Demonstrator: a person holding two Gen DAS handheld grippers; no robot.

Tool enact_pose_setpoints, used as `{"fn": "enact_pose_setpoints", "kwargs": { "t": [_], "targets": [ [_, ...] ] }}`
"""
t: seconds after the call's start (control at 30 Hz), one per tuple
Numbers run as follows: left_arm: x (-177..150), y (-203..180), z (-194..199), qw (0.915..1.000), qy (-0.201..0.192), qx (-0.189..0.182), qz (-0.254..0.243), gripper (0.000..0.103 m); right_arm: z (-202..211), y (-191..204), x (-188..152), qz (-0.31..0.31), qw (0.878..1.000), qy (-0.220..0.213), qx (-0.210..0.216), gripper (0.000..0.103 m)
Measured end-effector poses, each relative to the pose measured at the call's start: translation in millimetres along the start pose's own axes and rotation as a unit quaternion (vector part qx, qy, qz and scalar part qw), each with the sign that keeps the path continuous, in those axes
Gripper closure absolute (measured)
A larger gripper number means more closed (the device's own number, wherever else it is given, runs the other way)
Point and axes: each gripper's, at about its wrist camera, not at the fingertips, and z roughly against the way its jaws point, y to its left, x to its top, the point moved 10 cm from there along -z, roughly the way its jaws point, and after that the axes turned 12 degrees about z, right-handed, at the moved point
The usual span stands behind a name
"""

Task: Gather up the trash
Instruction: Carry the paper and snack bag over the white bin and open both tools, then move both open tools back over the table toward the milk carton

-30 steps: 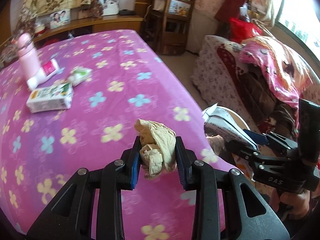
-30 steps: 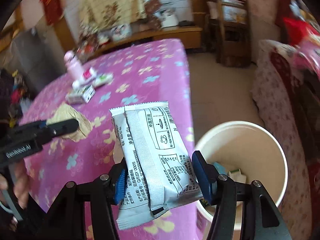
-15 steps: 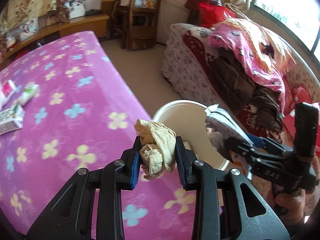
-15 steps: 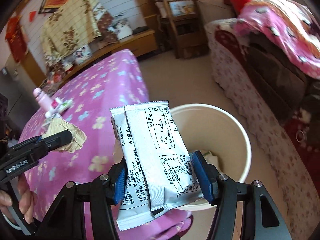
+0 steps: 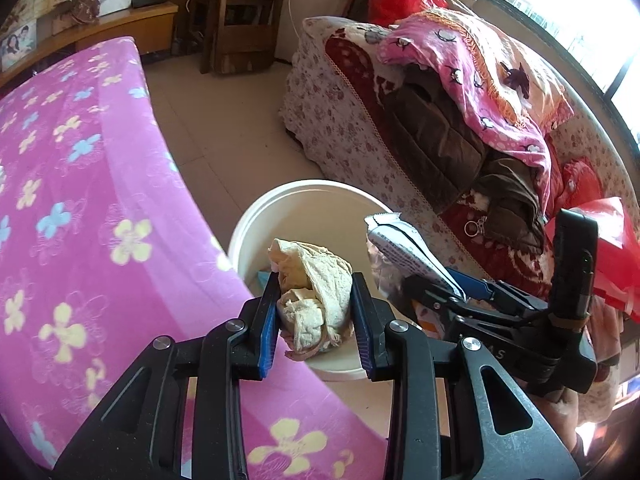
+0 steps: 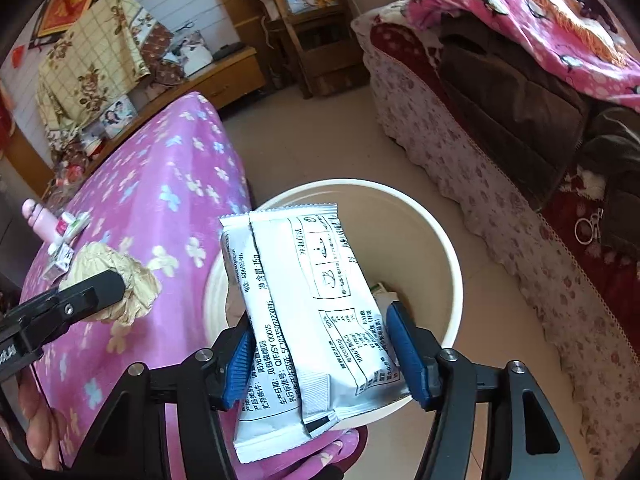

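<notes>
The left gripper [image 5: 316, 316] is clamped on a crumpled beige tissue [image 5: 310, 300], held above the near rim of the white bin [image 5: 256, 220], which stands on the floor just beside the purple flowered bedspread [image 5: 80, 184]. The right gripper [image 6: 326, 354] has a silver printed sachet [image 6: 304, 304] between its blue pads (the jaws are opening, though both pads seem to touch it) directly over the bin's mouth, where some trash already lies at the bottom.
</notes>
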Motion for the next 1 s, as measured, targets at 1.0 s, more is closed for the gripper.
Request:
{"fn": "enact_pose_setpoints", "kwargs": {
  "t": [1.0],
  "targets": [
    [0.5,62.4,27.5,0.9967,-0.040,0.064,0.030,0.047,7.1,34.2,2.1,0.005,1.000,0.006,0.017,0.026]
  ]
}}
